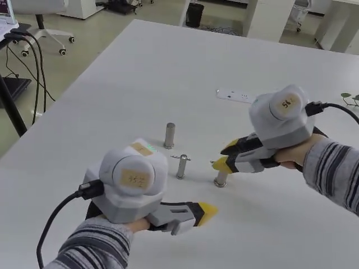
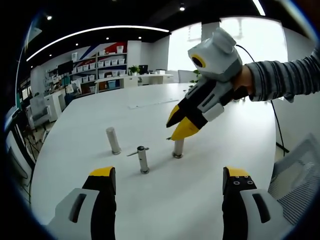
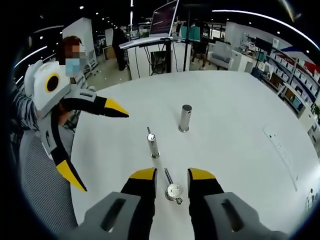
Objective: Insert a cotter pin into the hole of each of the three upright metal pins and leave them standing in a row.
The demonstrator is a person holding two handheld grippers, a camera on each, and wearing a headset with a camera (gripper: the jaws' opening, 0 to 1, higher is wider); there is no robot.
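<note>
White bench (image 1: 140, 67): we find one cotter pin (image 1: 180, 158) fitted in middle pin (image 1: 180, 169), far pin (image 1: 169, 135) bare. Right claw (image 1: 220, 158), grip undeterminable, brackets second cotter pin (image 3: 169, 178) over third pin (image 1: 220, 180); left claw (image 2: 169, 172) released.

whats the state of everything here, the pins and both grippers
far metal pin: upright, no cotter pin seen in it
middle metal pin: upright, cotter pin through its top
near metal pin: upright, under the right gripper
second cotter pin: between the right gripper's jaws, over the near pin's top; seated or not, unclear
right gripper: jaws narrowly apart, grip unclear
left gripper: open, holding nothing
</note>
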